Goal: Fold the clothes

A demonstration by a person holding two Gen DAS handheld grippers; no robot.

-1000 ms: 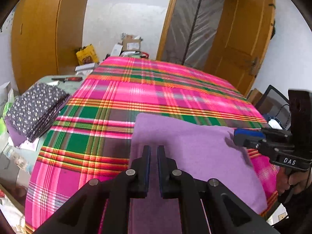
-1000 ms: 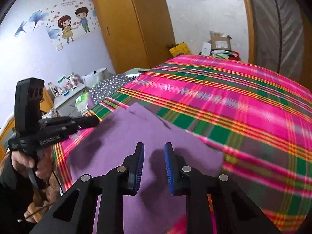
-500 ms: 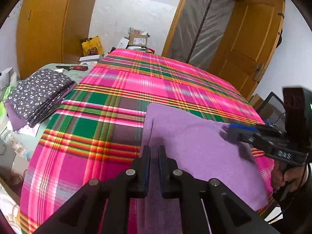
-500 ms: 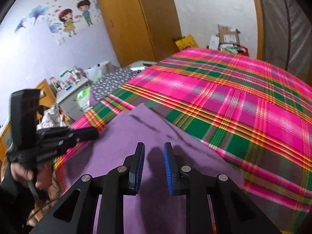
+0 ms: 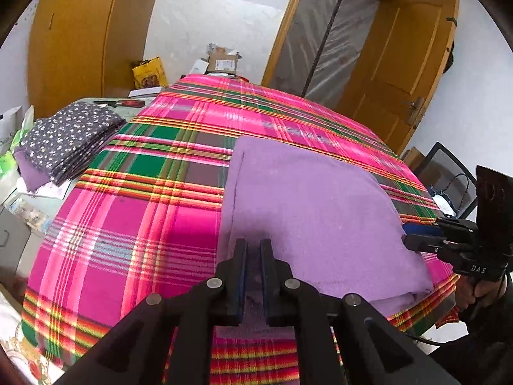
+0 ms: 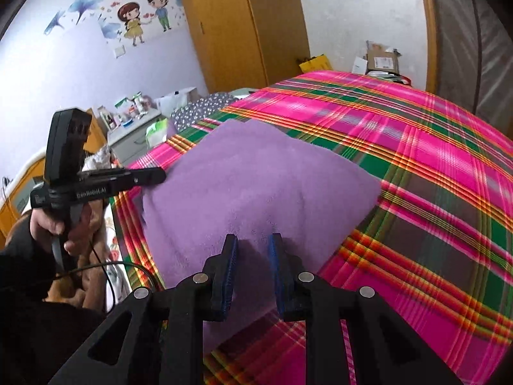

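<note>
A folded purple cloth lies flat on the pink plaid bedspread near its front edge; it also shows in the right wrist view. My left gripper hovers over the cloth's near left part, its jaws a narrow gap apart and holding nothing. My right gripper hovers over the cloth's near right corner, jaws apart and empty. Each gripper shows in the other's view: the right one at the cloth's right edge, the left one at its left edge.
A stack of folded dark dotted cloth sits on a side table left of the bed. Boxes stand beyond the bed's far end. A wardrobe is at the left, a door at the right, a dark chair beside the bed.
Both grippers have pulled back toward the front of the bed and risen a little. The purple cloth now lies flatter and neater. The right jaws have opened a little wider.
</note>
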